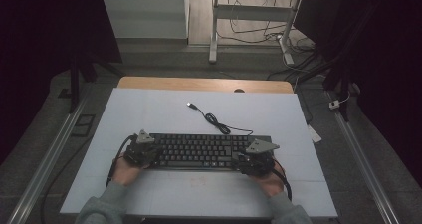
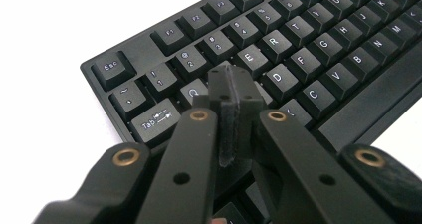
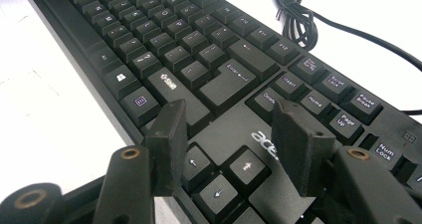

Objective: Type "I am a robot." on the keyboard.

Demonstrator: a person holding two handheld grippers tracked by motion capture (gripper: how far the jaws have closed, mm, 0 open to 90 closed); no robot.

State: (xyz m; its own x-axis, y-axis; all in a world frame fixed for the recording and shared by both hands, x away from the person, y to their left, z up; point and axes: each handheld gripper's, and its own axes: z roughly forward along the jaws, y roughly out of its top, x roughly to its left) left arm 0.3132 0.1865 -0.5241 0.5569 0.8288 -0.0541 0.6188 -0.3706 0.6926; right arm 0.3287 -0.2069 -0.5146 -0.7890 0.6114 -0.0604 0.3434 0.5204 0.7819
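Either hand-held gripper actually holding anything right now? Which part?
Nothing is held. The left hand-held gripper is shut on nothing, tips together over the keyboard near its Q key. The right hand-held gripper is open above the arrow keys.

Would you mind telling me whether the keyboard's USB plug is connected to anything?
No, the USB plug lies loose on the white table, at the end of the cable trailing from the keyboard.

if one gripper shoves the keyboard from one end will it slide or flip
The keyboard lies flat and low on the smooth white table, so it probably slides and pivots rather than flips. It looks rigid. Its loose coiled cable would likely just trail along.
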